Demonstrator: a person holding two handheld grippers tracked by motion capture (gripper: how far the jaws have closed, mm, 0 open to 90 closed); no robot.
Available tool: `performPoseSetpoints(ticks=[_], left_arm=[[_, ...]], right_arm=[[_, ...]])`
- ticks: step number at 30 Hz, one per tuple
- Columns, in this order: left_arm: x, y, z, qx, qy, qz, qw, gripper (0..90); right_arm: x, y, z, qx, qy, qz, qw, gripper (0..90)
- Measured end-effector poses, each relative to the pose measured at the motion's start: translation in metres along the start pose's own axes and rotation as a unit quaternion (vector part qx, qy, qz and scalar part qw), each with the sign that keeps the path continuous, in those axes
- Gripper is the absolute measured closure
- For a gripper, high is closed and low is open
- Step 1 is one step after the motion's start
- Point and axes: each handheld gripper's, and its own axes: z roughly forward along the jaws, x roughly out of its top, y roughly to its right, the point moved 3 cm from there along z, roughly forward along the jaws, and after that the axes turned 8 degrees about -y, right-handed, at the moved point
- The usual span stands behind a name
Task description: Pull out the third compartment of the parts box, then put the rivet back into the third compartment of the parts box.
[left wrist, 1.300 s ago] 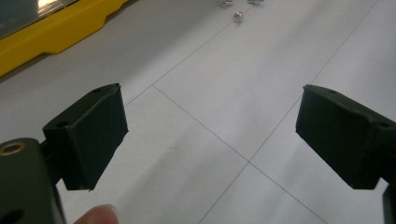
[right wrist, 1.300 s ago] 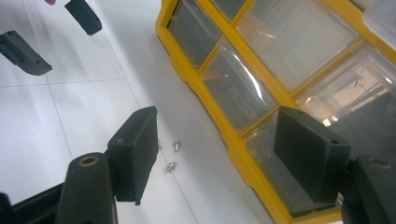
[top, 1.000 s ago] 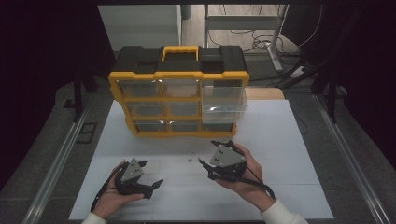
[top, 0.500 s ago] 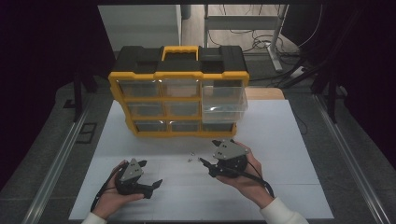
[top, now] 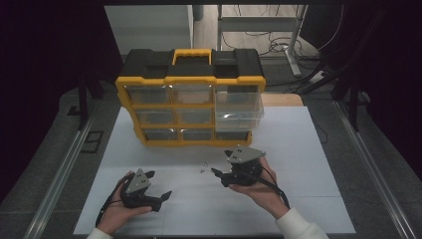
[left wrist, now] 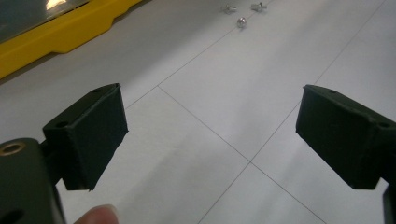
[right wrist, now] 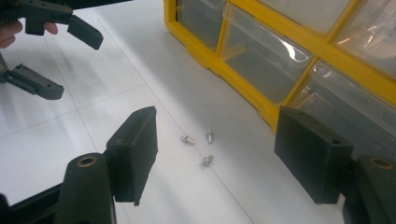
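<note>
Screws [right wrist: 201, 147]: three, loose on white tabletop [top: 298, 149], lying between wide-open jaws of right claw [right wrist: 215, 158], which grips nothing. Left claw [left wrist: 210, 140] likewise agape, empty. Yellow drawer organizer [top: 191, 102] just beyond.

A white table [top: 298, 149] stands on a grey floor [top: 378, 164], with cables [top: 278, 47] behind.

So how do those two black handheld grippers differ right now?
The right gripper sits close to the three small silver screws, which lie between its jaws in the right gripper view; the left gripper is farther from them. The right one is nearer the yellow organiser box with clear plastic drawers; the left is nearer the person. Both are open, empty, and over the white table.
</note>
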Motion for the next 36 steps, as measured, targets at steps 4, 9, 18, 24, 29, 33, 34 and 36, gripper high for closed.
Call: performPoseSetpoints(ticks=[4, 9, 18, 24, 29, 33, 34, 36], left_arm=[[0.001, -0.001, 0.001, -0.003, 0.002, -0.003, 1.0000, 9.4], [0.001, 0.000, 0.001, -0.003, 0.001, 0.000, 1.0000, 9.4], [0.002, 0.001, -0.001, -0.004, 0.006, -0.008, 0.9999, 9.4], [0.002, 0.001, -0.001, -0.004, 0.007, -0.007, 0.9999, 9.3], [0.002, 0.000, -0.002, -0.001, 0.012, -0.012, 0.9999, 9.3], [0.001, -0.003, -0.003, 0.000, 0.011, -0.015, 0.9998, 9.3], [0.001, -0.003, -0.003, 0.001, 0.014, -0.018, 0.9997, 9.4], [0.002, -0.004, -0.004, -0.001, 0.016, -0.021, 0.9996, 9.4]], right_arm=[[0.000, 0.002, 0.001, 0.001, -0.005, 0.007, 1.0000, 30.3], [-0.003, 0.004, 0.002, 0.005, -0.014, 0.023, 0.9996, 30.3], [-0.003, 0.007, 0.011, 0.022, -0.027, 0.034, 0.9988, 30.4], [-0.003, 0.008, 0.019, 0.039, -0.038, 0.047, 0.9974, 30.2], [-0.004, 0.009, 0.027, 0.044, -0.047, 0.045, 0.9969, 30.1], [-0.002, 0.010, 0.034, 0.049, -0.052, 0.044, 0.9965, 30.1], [-0.002, 0.010, 0.035, 0.050, -0.053, 0.044, 0.9964, 30.0], [-0.002, 0.010, 0.038, 0.053, -0.055, 0.045, 0.9960, 29.9]])
